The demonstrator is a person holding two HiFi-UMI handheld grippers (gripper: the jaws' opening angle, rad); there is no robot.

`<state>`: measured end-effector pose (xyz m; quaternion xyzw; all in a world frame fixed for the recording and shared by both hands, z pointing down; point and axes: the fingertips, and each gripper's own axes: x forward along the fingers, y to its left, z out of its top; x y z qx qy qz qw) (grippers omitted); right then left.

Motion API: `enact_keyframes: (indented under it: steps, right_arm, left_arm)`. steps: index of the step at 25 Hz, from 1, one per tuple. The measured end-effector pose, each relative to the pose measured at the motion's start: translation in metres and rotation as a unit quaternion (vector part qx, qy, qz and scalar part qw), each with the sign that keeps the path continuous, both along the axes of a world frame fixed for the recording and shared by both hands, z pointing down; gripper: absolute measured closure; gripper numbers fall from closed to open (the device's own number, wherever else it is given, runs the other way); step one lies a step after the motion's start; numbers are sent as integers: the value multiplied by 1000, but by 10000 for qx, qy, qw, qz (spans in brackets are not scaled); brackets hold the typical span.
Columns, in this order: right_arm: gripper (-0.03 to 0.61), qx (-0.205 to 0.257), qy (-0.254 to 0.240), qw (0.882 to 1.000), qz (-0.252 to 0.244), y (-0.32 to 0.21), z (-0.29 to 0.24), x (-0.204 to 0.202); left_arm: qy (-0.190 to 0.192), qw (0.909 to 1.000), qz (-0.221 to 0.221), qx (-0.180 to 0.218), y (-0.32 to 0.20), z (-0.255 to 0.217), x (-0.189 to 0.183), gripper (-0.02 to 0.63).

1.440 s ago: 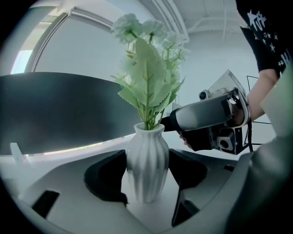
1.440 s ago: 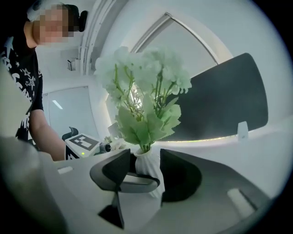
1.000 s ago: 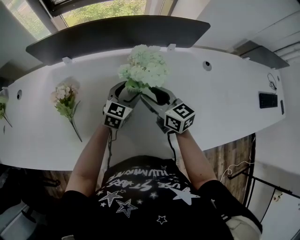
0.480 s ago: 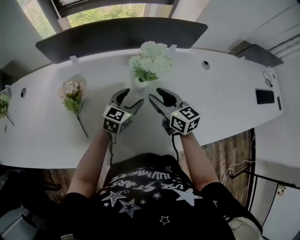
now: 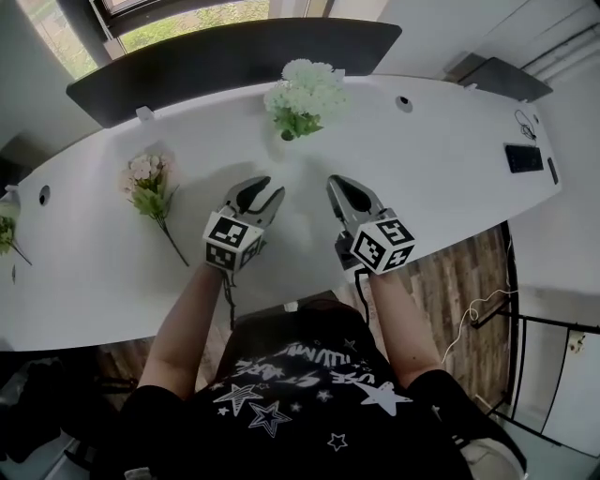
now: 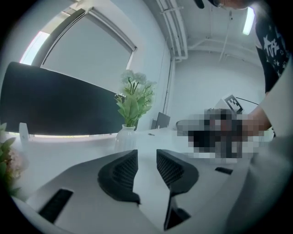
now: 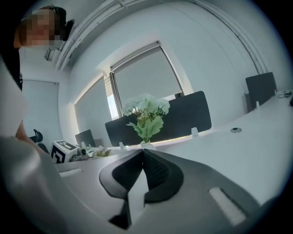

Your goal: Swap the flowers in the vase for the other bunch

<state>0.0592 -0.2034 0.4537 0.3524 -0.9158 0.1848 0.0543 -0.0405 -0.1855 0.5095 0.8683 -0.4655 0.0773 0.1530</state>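
Standing upright in white vase [image 6: 124,137] | flowers [image 5: 302,92] pale | pink bunch [image 5: 147,186] flat

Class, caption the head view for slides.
Empty left gripper, its jaws just closing, and shut right gripper face the white flowers.

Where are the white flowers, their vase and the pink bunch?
white flowers [image 5: 305,89]: head view, on the blooms.
vase [image 6: 124,137]: left gripper view, on its white body.
pink bunch [image 5: 141,173]: head view, on the blossoms.

White curved table [image 5: 450,173], dark divider panel [image 5: 234,58], window behind [image 5: 187,19], wood floor [image 5: 473,272]
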Motion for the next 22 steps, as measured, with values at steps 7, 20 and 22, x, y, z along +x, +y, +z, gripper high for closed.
enact_keyframes:
  steps: [7, 20, 22]
  right_arm:
    - [575, -13, -234, 9996, 157, 20, -6, 15]
    - [575, 130, -644, 9974, -281, 99, -25, 53]
    - [575, 164, -608, 9973, -365, 115, -24, 60]
  left_arm:
    - [-21, 9990, -309, 323, 32, -16, -5, 601]
    - [-155, 9968, -617, 490, 109, -44, 43, 604]
    - [-154, 9962, -676, 529, 124, -49, 50, 604]
